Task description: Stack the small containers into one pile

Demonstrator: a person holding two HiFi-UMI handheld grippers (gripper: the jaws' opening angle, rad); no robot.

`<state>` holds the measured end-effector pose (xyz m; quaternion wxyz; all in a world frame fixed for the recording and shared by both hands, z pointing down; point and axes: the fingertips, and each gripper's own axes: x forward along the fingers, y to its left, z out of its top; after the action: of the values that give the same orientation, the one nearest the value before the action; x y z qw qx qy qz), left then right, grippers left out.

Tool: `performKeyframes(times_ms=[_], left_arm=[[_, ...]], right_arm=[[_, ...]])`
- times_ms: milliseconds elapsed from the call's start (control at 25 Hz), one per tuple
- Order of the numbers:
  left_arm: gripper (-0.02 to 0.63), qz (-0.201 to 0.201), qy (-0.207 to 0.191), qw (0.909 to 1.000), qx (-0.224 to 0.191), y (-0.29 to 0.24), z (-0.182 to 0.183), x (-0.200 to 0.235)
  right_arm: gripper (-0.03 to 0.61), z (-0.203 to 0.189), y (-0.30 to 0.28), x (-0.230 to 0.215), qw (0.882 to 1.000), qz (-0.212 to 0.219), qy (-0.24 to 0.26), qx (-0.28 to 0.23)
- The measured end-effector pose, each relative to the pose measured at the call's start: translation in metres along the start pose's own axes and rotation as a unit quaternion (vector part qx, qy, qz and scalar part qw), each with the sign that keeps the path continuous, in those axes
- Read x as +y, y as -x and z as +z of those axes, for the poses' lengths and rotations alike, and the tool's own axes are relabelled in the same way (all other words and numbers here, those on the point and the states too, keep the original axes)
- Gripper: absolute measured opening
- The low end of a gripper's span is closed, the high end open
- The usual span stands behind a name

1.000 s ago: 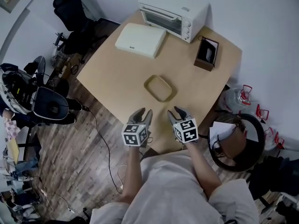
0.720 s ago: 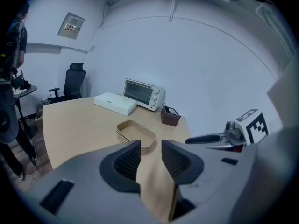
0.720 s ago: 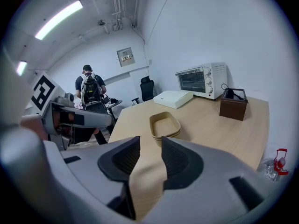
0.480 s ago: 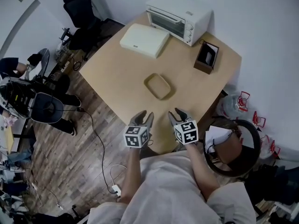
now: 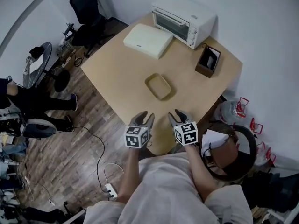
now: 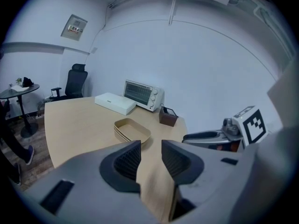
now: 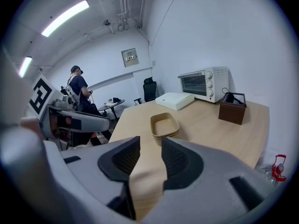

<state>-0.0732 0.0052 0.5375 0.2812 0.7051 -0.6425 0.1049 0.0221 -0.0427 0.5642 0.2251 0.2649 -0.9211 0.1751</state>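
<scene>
Tan, nested in one pile: small containers (image 5: 158,86). Holds left gripper (image 5: 145,114) and right gripper (image 5: 175,114) over the near table (image 5: 117,73) edge, jaws parted, grasping nothing.

Light wood bench (image 5: 121,73), roughly square, seen corner-on in the head view. Four items sit directly on it.
- White toaster oven (image 5: 183,15): at the far corner, glass door facing the bench middle.
- Flat white box (image 5: 148,39): just left of the oven, lying flat.
- Small brown open-top box (image 5: 208,62): near the right edge. Something dark is inside; can't tell what.
- Tan containers (image 5: 158,86): nested in one pile near the middle, open side up, well apart from the other three. Both gripper views show stacked rims.
</scene>
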Motion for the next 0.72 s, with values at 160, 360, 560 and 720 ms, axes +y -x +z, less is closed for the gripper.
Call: performKeyframes(times_ms=[160,360,560,720], left_arm=[[0.129,0.001,0.001,1.0,-0.006,0.0,0.004,0.001],[0.126,0.001,0.0,1.0,-0.006,-0.004,0.006,0.003],[0.126,0.001,-0.004,1.0,-0.004,-0.006,0.011,0.004],[0.124,0.001,-0.009,0.9999,-0.005,-0.01,0.014,0.003]], right_arm=[[0.147,0.001,0.0,0.003,1.0,0.004,0.003,-0.002],[0.144,0.003,-0.005,0.002,1.0,0.01,0.005,-0.003],[0.143,0.01,-0.007,-0.001,1.0,0.009,0.007,-0.008],[0.132,0.013,-0.007,-0.007,1.0,0.008,0.001,-0.013]])
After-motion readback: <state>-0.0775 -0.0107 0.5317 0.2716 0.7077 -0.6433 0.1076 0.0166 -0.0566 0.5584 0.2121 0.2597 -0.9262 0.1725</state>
